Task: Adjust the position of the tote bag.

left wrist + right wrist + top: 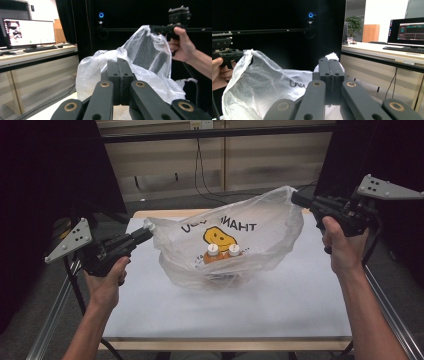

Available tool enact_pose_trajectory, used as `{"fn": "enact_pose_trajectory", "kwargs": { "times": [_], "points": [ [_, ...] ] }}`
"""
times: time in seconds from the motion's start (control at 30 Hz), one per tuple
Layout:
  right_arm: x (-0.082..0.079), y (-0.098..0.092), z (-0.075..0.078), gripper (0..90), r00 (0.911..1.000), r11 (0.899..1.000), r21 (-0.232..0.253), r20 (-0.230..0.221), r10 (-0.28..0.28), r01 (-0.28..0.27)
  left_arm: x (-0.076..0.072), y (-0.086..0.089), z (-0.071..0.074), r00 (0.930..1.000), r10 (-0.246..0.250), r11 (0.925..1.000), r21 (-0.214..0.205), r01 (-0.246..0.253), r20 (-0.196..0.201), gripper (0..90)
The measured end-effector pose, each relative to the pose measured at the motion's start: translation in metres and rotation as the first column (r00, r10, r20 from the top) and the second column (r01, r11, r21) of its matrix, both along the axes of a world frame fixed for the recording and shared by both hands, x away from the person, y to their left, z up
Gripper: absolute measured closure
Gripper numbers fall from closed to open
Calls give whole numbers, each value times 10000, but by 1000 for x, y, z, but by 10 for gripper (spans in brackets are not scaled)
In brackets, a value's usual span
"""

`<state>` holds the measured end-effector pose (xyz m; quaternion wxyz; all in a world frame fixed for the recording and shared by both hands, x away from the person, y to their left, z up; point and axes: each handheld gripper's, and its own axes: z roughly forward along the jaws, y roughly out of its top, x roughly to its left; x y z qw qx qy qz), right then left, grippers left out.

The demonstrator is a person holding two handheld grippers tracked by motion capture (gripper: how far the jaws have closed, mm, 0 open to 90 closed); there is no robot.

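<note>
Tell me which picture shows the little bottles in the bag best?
The high view: two orange bottles with white caps sit inside the plastic bag. Both gripper views show the crinkly bag, but I cannot make out bottles there.

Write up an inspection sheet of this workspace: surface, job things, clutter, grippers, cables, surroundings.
Surface: white table with a wooden edge, bare around the bag.
Job's things: clear plastic bag with a yellow smiley print, held stretched between the two grippers, its bottom on or just above the table; two orange bottles with white caps stand inside it.
Clutter: nothing seen.
Grippers: left gripper shut on the bag's left handle; right gripper shut on the bag's right handle, held higher.
Cables: black cables hang down the back wall; one trails from under the left gripper.
Surroundings: black curtains on both sides; monitor on a side desk; potted plant farther off.
</note>
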<state>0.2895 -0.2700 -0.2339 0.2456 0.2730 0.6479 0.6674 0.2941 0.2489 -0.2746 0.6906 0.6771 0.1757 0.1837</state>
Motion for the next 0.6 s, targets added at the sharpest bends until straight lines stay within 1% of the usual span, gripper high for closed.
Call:
{"fn": "enact_pose_trajectory", "kwargs": {
  "times": [0.1,0.17,0.23,0.27,0.3,0.33,0.37,0.43,0.47,0.53,0.57,0.6],
  "points": [
    [3,3,5,900,10000,10000,-51,53,9,-9,4,3,2,10000,87,9999,90,-87,-23,900],
    [6,4,9,900,10000,10000,-7,43,-5,5,8,6,7,10000,63,9999,133,-62,-49,900],
    [8,5,10,900,10000,10000,-18,46,-41,41,10,5,9,10000,59,10000,62,-59,-79,900],
    [10,5,11,900,10000,10000,29,19,-43,42,11,6,12,9999,98,9997,226,-99,20,900],
    [14,6,13,900,9999,9999,107,48,-130,129,13,8,16,9998,159,9995,257,-161,83,900],
    [14,6,13,900,9999,9999,107,48,-130,129,13,8,16,9998,159,9995,257,-161,83,900],
    [16,7,15,900,9999,9998,173,67,-113,112,14,9,20,9997,201,9994,266,-204,128,900],
    [19,7,19,900,9998,9997,207,105,-143,141,14,10,24,9995,260,9995,148,-263,164,900],
    [21,8,22,900,9999,9998,191,129,-90,87,14,11,26,9995,165,9992,367,-174,268,900],
    [23,10,21,900,9999,9998,211,91,-52,50,13,8,25,9996,125,9993,341,-134,255,900],
    [23,10,21,900,9999,9998,211,91,-52,50,13,7,22,9998,18,9993,382,-26,200,900],
    [24,10,20,900,9999,9997,237,89,-50,48,14,4,16,10000,27,9993,367,-29,73,900]
  ]
}}
